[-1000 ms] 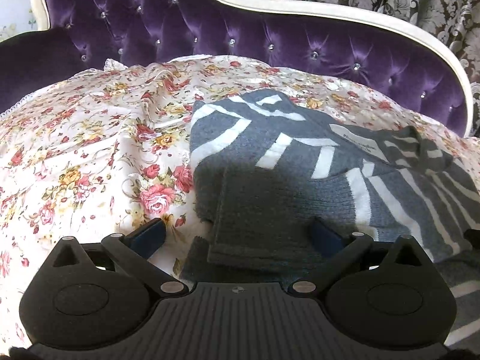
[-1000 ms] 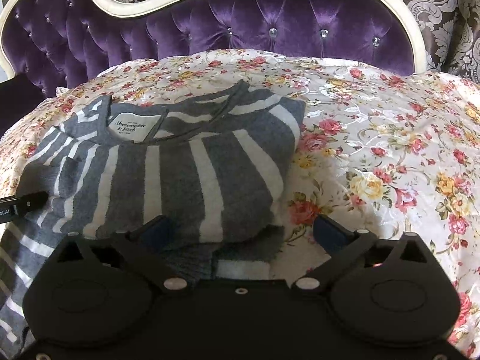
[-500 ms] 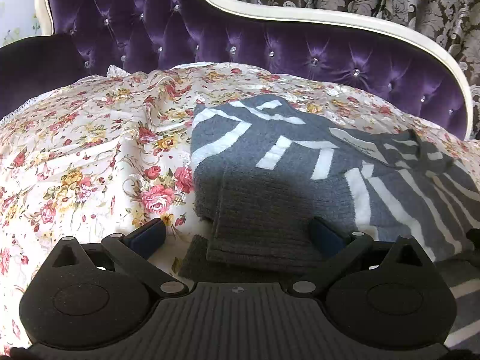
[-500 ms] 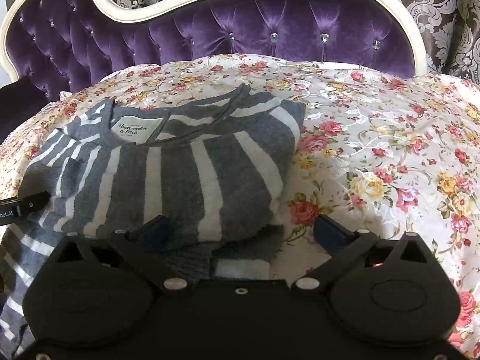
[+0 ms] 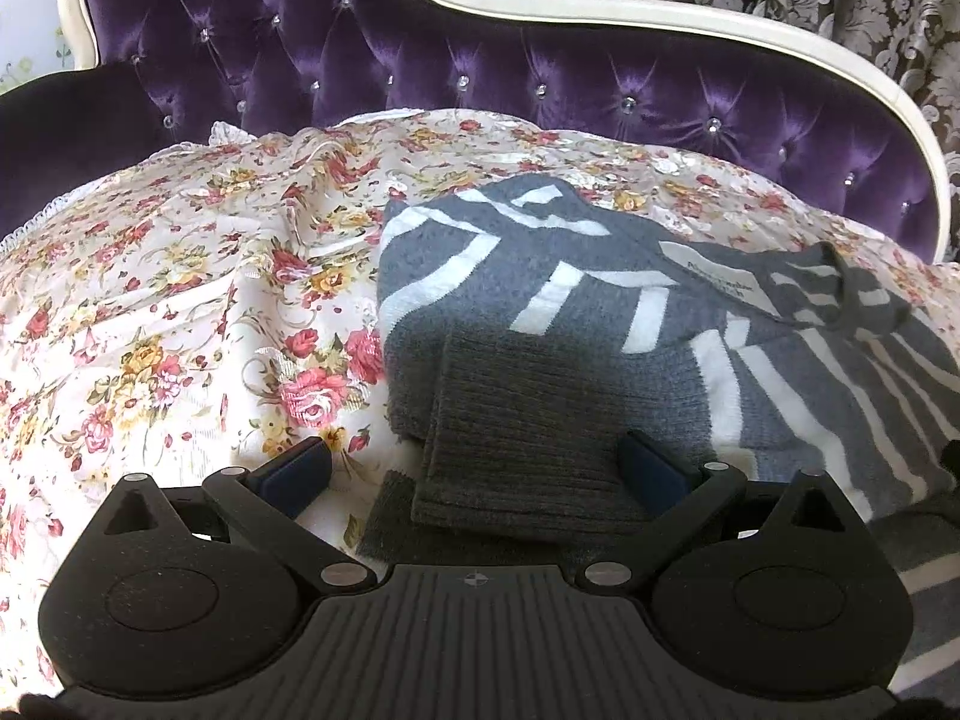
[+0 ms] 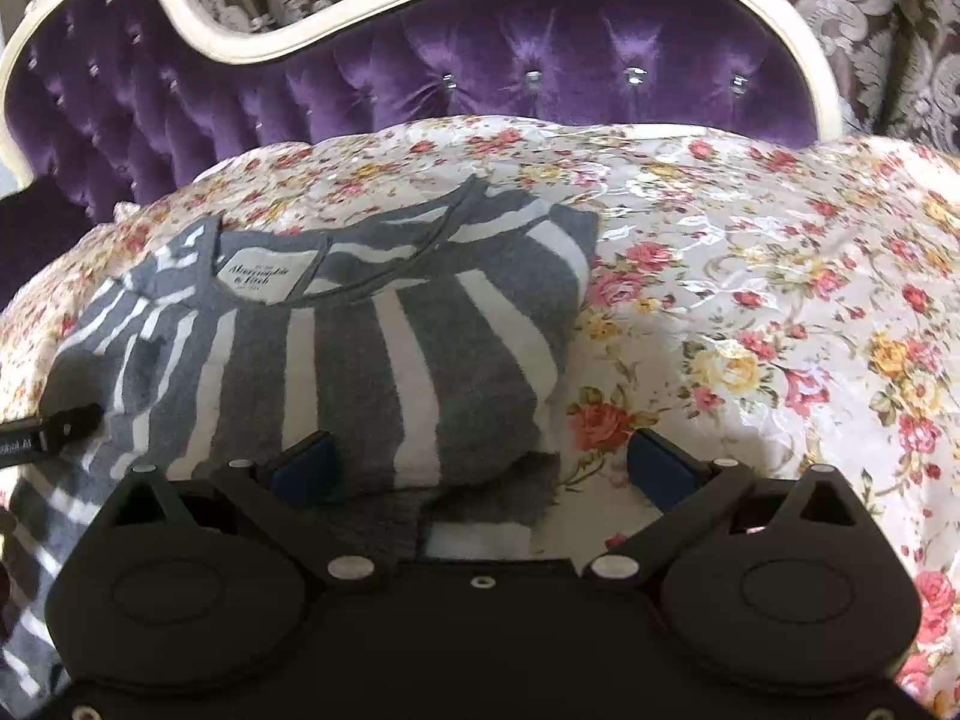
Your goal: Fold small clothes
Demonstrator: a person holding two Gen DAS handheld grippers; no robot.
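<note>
A grey and white striped sweater (image 5: 540, 300) lies partly folded on a floral bedspread (image 5: 180, 300), collar label away from me. A ribbed grey cuff (image 5: 522, 456) lies on top at its near left edge. My left gripper (image 5: 474, 468) is open, its blue pads on either side of the cuff. In the right wrist view the sweater (image 6: 360, 360) shows its label (image 6: 261, 276). My right gripper (image 6: 480, 462) is open over the sweater's near right corner, jaws wide apart. The left gripper's tip (image 6: 54, 426) shows at the left edge.
A purple tufted headboard (image 5: 480, 78) with a cream frame rises behind the bed. Patterned curtains (image 6: 870, 12) hang behind it. The floral bedspread (image 6: 780, 330) stretches to the right of the sweater.
Both views have tilted and shifted slightly, so the headboard looks taller. The sweater has not moved and both grippers stay open.
</note>
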